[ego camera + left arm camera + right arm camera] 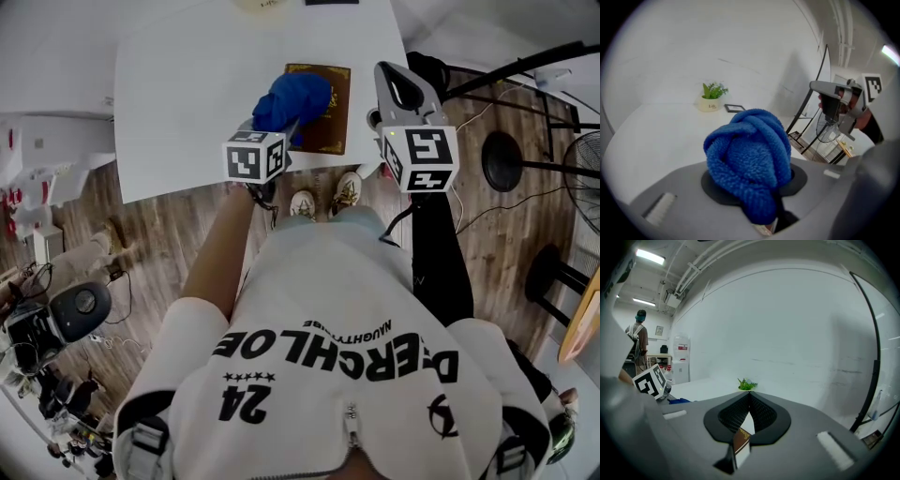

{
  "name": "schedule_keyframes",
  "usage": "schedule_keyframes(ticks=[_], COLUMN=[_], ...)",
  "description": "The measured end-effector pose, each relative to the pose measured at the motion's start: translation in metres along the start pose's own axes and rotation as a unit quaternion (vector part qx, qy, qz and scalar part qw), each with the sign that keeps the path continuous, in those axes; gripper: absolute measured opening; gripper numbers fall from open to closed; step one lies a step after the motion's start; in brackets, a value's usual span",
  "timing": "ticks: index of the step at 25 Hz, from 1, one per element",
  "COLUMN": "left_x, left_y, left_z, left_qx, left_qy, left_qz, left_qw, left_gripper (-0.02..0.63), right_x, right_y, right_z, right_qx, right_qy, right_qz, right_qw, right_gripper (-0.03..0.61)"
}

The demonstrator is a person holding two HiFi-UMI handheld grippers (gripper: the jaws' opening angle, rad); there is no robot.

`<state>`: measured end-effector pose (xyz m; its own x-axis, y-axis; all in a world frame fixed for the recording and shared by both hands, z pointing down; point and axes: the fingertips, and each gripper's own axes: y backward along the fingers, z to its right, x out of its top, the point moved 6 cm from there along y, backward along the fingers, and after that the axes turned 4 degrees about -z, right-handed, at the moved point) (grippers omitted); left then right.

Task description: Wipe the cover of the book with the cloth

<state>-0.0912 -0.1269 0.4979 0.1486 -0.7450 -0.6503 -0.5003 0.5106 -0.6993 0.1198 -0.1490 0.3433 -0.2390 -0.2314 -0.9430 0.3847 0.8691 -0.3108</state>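
The person stands at the near edge of a white worktop [187, 84], both arms reaching forward. The bare left forearm [220, 253] runs straight out from its white sleeve to the left tool [281, 131], whose marker cube [255, 155] sits just over the worktop's edge. This tool's jaws are pinched on a blue cloth [747, 161], which bulges out of them in a knotted bunch and hides their tips. In the head view the cloth hangs over the left part of a brown book with a gold border [328, 108]; whether it touches the cover cannot be told. The book lies flat on the worktop, close to its near edge.

The right tool [749, 401] is held to the right of the book, past the worktop's corner and above the wooden floor [169, 244], tilted so it points up and away from the person. Its jaws are pressed together at the tips and grip nothing. Through the slit beneath them a corner of the book shows.

Far back on the worktop stand a small potted plant [711, 97] and a flat dark frame [734, 108]. Another person [638, 336] stands in the distance of the room.
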Motion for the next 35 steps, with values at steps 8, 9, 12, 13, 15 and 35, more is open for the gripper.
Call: schedule_keyframes(ticks=[8,9,12,13,15,35], left_x=[-0.035,-0.041,-0.046,-0.046,-0.045,-0.076], left_y=[-0.052,-0.057,-0.061,-0.061,-0.061,0.008], left_z=[0.051,0.051,0.051,0.051,0.049,-0.043], left_qx=[-0.048,-0.047,-0.050,-0.052,-0.051,0.069], left_qy=[-0.080,-0.084,-0.088,-0.088,-0.092,-0.024], left_qz=[-0.090,-0.094,-0.082,-0.081,-0.084,-0.091], left_qw=[0.9916,0.9908,0.9915,0.9915,0.9909,0.9932], left_gripper=[0.204,0.204,0.204,0.204,0.204,0.206], right_x=[-0.006,-0.006,-0.007,-0.007,-0.007,0.006], right_y=[0.011,0.013,0.016,0.016,0.016,-0.002], right_z=[0.011,0.011,0.015,0.015,0.015,-0.014], right_qx=[-0.019,-0.021,-0.026,-0.027,-0.027,0.011], right_qy=[-0.005,-0.006,-0.008,-0.008,-0.007,0.013], right_qz=[-0.008,-0.008,-0.008,-0.007,-0.007,-0.002], right_qw=[1.000,1.000,1.000,1.000,1.000,1.000], right_gripper=[0.002,0.002,0.002,0.003,0.003,0.002])
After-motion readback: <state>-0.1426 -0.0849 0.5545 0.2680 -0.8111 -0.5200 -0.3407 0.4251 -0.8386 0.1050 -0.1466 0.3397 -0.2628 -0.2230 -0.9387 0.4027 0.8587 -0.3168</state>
